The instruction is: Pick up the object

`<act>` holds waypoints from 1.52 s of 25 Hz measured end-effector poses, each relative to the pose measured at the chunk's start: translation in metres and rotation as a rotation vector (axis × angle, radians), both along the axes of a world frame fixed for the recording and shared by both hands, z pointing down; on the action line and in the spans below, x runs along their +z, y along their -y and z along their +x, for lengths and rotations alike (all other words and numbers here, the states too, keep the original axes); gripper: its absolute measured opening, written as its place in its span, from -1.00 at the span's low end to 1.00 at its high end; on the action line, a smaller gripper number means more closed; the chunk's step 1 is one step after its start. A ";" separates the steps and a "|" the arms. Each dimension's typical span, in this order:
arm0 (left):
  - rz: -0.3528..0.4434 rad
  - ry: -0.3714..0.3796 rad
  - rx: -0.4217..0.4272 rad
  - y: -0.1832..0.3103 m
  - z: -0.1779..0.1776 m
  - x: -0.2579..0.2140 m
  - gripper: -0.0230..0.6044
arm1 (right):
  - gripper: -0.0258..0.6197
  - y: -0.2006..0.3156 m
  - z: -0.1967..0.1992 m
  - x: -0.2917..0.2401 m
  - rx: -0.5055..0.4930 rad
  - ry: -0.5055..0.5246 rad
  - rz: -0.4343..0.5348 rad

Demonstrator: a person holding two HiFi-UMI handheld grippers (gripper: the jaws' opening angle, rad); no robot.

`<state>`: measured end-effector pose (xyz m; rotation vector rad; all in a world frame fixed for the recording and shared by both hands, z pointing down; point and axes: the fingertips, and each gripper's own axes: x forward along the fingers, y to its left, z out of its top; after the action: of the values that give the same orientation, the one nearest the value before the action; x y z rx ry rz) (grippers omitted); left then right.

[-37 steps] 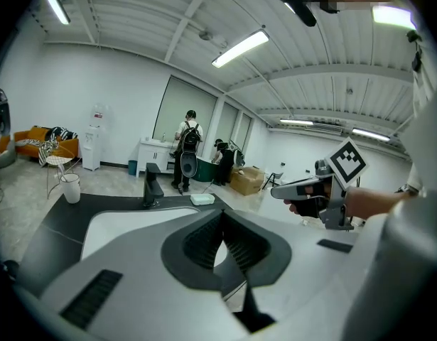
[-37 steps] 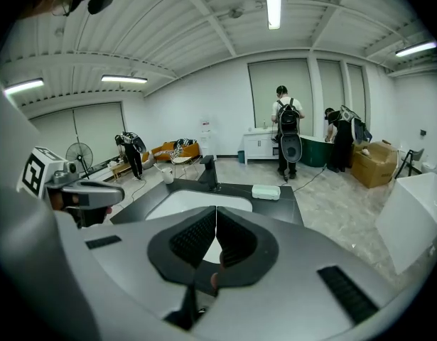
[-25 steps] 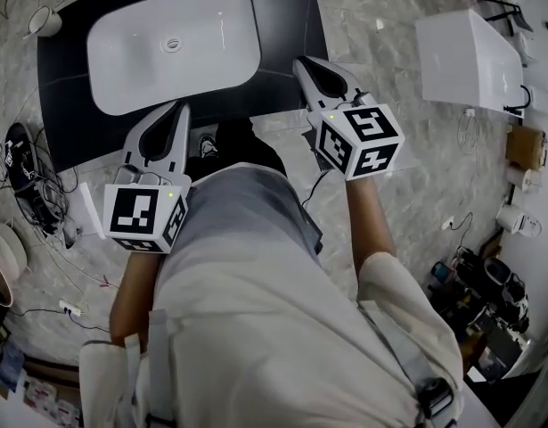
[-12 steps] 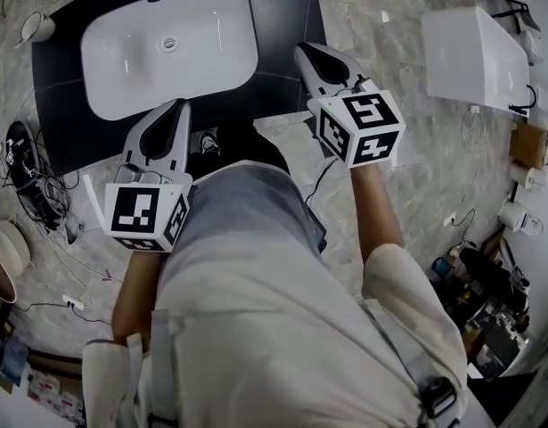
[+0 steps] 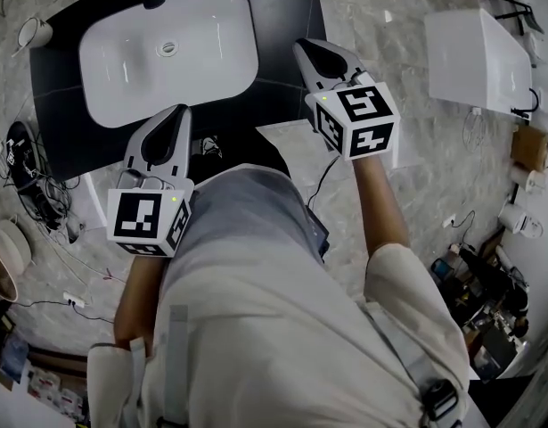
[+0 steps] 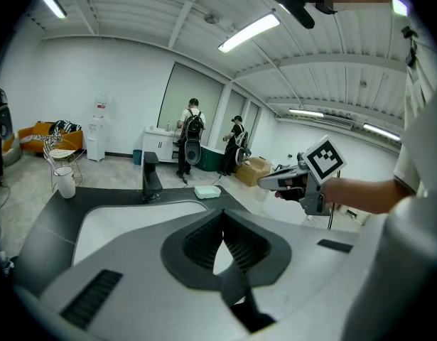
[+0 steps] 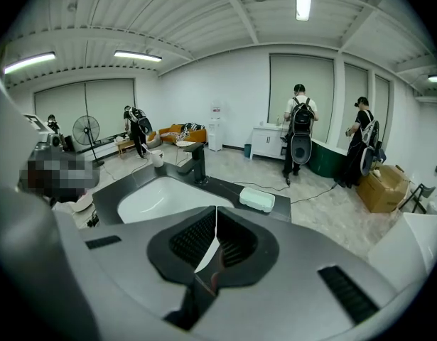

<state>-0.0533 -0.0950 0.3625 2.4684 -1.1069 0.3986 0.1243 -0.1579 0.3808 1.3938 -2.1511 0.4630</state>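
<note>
A black counter (image 5: pixel 291 25) carries a white sink basin (image 5: pixel 167 52) with a dark faucet (image 7: pixel 195 162) at its far rim. A pale green soap box (image 7: pixel 257 199) lies on the counter's far right corner (image 6: pixel 207 191). A white mug (image 5: pixel 33 32) stands at the far left corner. My left gripper (image 5: pixel 171 114) hovers at the counter's near edge, shut, with nothing in it (image 6: pixel 222 215). My right gripper (image 5: pixel 307 47) is over the counter's right edge, also shut and empty (image 7: pixel 216 212). Neither touches any object.
A white box-shaped unit (image 5: pixel 474 56) stands on the marble floor to the right. Cables and gear (image 5: pixel 28 176) lie on the floor at left. Several people (image 7: pixel 300 130) stand far behind the counter. Boxes and clutter (image 5: pixel 487 292) fill the lower right.
The right gripper has moved slightly forward and up over the counter's right edge. The left gripper has barely shifted. Both stay shut.
</note>
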 end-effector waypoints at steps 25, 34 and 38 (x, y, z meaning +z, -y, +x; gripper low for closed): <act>-0.031 0.003 -0.029 0.019 0.020 0.007 -0.91 | -0.88 0.053 0.012 0.047 -0.140 -0.160 -0.067; -0.041 0.004 -0.028 0.029 0.033 0.010 -0.91 | -0.88 0.068 0.015 0.055 -0.166 -0.162 -0.084; -0.043 0.002 -0.025 0.033 0.041 0.012 -0.91 | -0.88 0.075 0.017 0.058 -0.183 -0.178 -0.079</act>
<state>-0.0126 -0.1285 0.3747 2.4151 -1.1166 0.4138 0.1415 -0.2332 0.4389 1.1386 -2.0681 0.3369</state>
